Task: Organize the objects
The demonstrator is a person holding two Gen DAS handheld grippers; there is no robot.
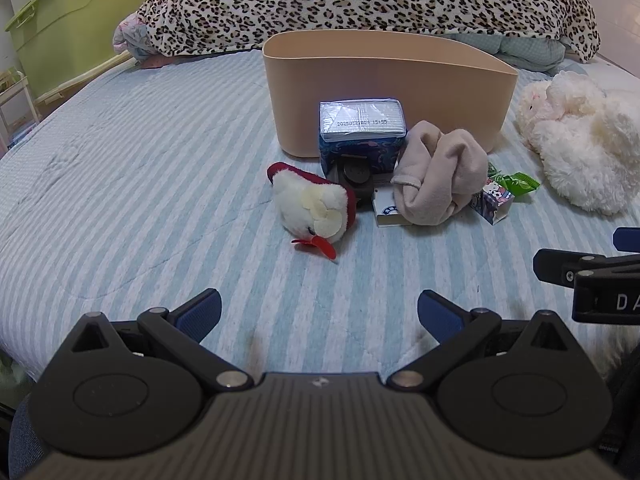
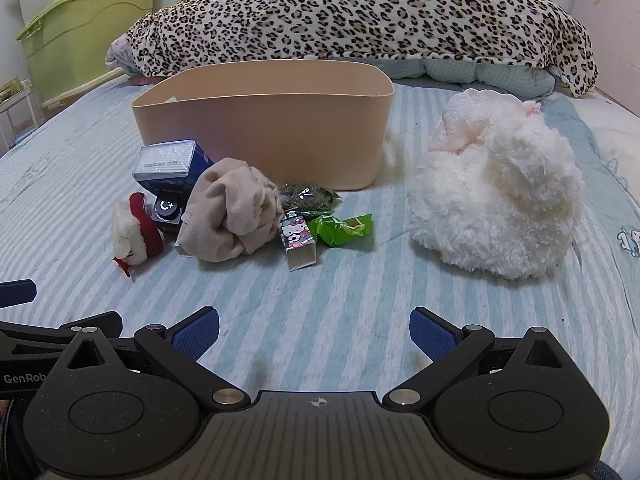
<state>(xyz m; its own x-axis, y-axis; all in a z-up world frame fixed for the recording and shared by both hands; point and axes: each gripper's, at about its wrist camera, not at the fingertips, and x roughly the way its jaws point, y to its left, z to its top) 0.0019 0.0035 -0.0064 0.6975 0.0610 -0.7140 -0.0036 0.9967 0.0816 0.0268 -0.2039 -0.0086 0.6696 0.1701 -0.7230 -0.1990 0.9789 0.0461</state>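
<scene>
A peach plastic bin (image 1: 392, 92) (image 2: 280, 136) stands on the striped bed. In front of it lie a blue tissue pack (image 1: 360, 132) (image 2: 170, 166), a small black box (image 1: 356, 178) (image 2: 167, 210), a white and red plush chicken (image 1: 314, 210) (image 2: 134, 234), a beige cloth (image 1: 438, 176) (image 2: 230, 216), a Hello Kitty carton (image 1: 494, 200) (image 2: 298, 242) and a green wrapper (image 1: 518, 184) (image 2: 342, 230). A big white plush (image 1: 580, 144) (image 2: 496, 200) lies to the right. My left gripper (image 1: 319, 314) and right gripper (image 2: 314, 330) are open and empty, low over the near bed, short of the pile.
A leopard-print blanket (image 1: 360, 4) (image 2: 360, 20) is heaped behind the bin. A green storage box (image 1: 76, 28) (image 2: 88, 28) stands off the bed at the far left. A dark snack bag (image 2: 308, 196) lies by the bin. The right gripper's side shows at the left wrist view's right edge.
</scene>
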